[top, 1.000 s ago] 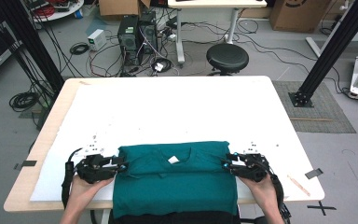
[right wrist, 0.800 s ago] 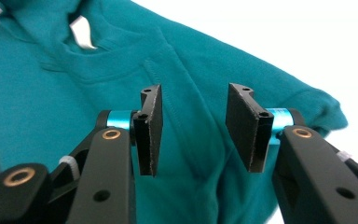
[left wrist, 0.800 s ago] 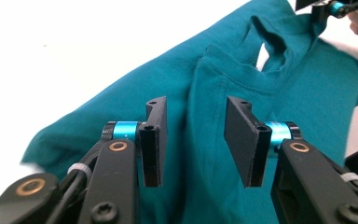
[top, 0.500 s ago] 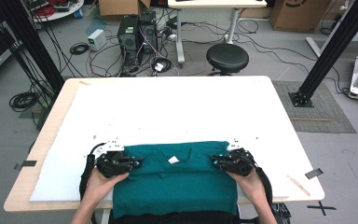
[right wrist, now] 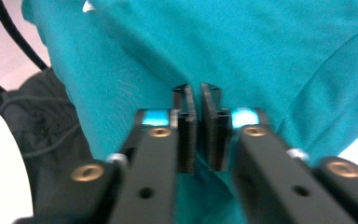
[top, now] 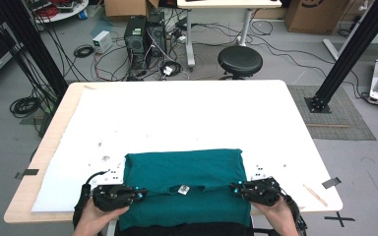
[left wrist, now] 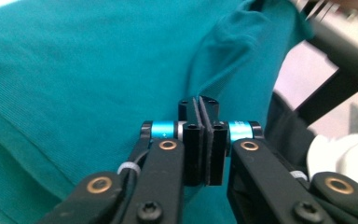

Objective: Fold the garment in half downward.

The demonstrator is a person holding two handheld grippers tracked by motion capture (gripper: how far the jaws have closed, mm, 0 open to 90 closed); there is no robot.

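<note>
A folded teal shirt (top: pixel 187 167) lies on the near half of the white table cover (top: pixel 177 113), with a small white tag (top: pixel 182 189) near its front. My left gripper (top: pixel 140 195) lies at the shirt's left side. In the left gripper view its jaws (left wrist: pixel 199 105) meet, pinching a raised fold of the teal cloth (left wrist: pixel 74 70). My right gripper (top: pixel 236 188) lies at the shirt's right side. Its jaws (right wrist: pixel 196 93) have just been opening and stand a narrow slit apart over the cloth (right wrist: pixel 261 46), with teal showing in the slit.
The shirt's front hangs over the table's near edge (top: pixel 54 216) between the person's forearms. Behind the table stand a black stool (top: pixel 240 60), computer towers (top: pixel 145 37) and loose cables. A black frame post (top: pixel 347 54) rises at the right.
Both grippers moved inward onto the shirt's side edges and then drew back toward the near edge. A crease now runs across the shirt between them.
</note>
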